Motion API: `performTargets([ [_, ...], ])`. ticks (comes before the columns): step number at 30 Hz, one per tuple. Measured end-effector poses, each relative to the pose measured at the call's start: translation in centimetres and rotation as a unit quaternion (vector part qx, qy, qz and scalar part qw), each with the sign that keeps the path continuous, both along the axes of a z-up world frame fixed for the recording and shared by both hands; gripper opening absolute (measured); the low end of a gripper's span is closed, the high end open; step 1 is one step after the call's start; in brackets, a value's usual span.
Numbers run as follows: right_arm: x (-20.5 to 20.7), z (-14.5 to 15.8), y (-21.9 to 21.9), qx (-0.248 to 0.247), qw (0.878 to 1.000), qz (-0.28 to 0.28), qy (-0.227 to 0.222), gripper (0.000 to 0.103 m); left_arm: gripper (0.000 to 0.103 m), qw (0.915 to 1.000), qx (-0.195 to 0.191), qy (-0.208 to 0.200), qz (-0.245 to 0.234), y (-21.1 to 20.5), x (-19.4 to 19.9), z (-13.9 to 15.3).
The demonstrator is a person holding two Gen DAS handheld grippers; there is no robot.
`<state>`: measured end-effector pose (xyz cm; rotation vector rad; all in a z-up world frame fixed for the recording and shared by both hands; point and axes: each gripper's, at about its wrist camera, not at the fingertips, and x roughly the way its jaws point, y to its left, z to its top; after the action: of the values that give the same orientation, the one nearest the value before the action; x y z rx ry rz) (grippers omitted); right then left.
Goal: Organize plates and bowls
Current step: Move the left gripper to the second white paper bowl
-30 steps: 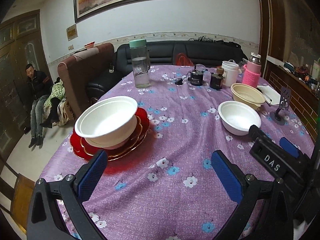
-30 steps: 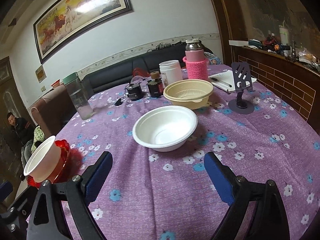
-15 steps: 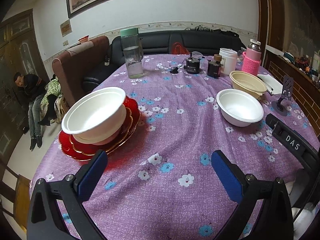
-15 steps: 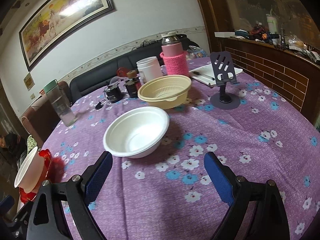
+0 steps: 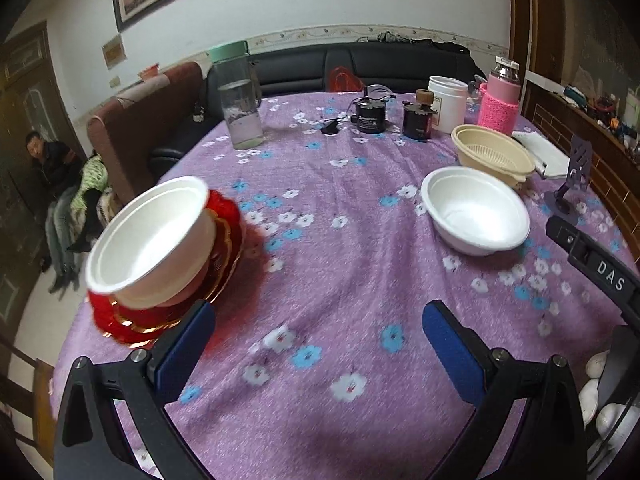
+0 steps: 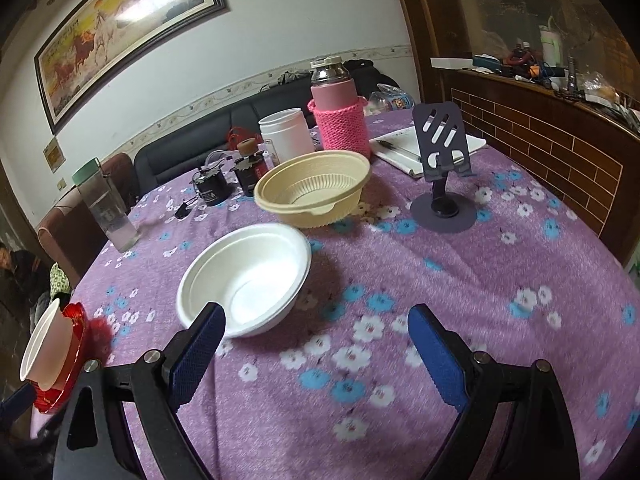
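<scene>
Moved closer to the loose white bowl [image 6: 245,280] on the tabletop [image 6: 440,280] with the right hand-held gripper [image 6: 316,344] wide open and empty, likely to stack it on the far-left bowl [image 5: 148,240] on red plates [image 5: 132,320]; left hand-held gripper [image 5: 316,344] open, empty too.

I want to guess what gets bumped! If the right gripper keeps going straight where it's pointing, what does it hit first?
Probably the white bowl. The right gripper is open, and the bowl sits just ahead, close to its left finger. Depth is hard to judge, so it might only clip the rim. The beige strainer bowl lies farther back.
</scene>
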<state>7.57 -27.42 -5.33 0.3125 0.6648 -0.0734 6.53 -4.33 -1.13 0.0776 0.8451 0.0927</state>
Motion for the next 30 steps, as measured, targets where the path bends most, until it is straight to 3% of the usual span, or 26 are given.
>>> performTargets([
  [8, 4.7, 0.1, -1.7, -0.005, 0.999, 0.016, 0.036, 0.095, 0.103, 0.9934, -0.090, 0.068, -0.018, -0.7, 7.5, -1.3],
  [12, 7.0, -1.3, -1.9, 0.012, 0.998, 0.021, 0.050, 0.094, 0.103, 0.9927, -0.098, 0.067, -0.023, -1.8, 10.3, -2.2],
  [14, 7.7, -2.1, -2.0, 0.025, 0.998, 0.024, 0.054, 0.087, 0.103, 0.9912, -0.109, 0.070, -0.029, -2.3, 11.8, -2.7],
  [22, 8.4, -4.2, -2.6, 0.046, 0.997, 0.033, 0.056, 0.072, 0.074, 0.9749, -0.184, 0.123, -0.023, -2.5, 15.8, -5.7],
  [30, 9.2, -4.9, -1.7, 0.061, 0.994, 0.060, 0.066, 0.061, 0.068, 0.9736, -0.181, 0.135, -0.032, -4.2, 16.8, -7.5],
])
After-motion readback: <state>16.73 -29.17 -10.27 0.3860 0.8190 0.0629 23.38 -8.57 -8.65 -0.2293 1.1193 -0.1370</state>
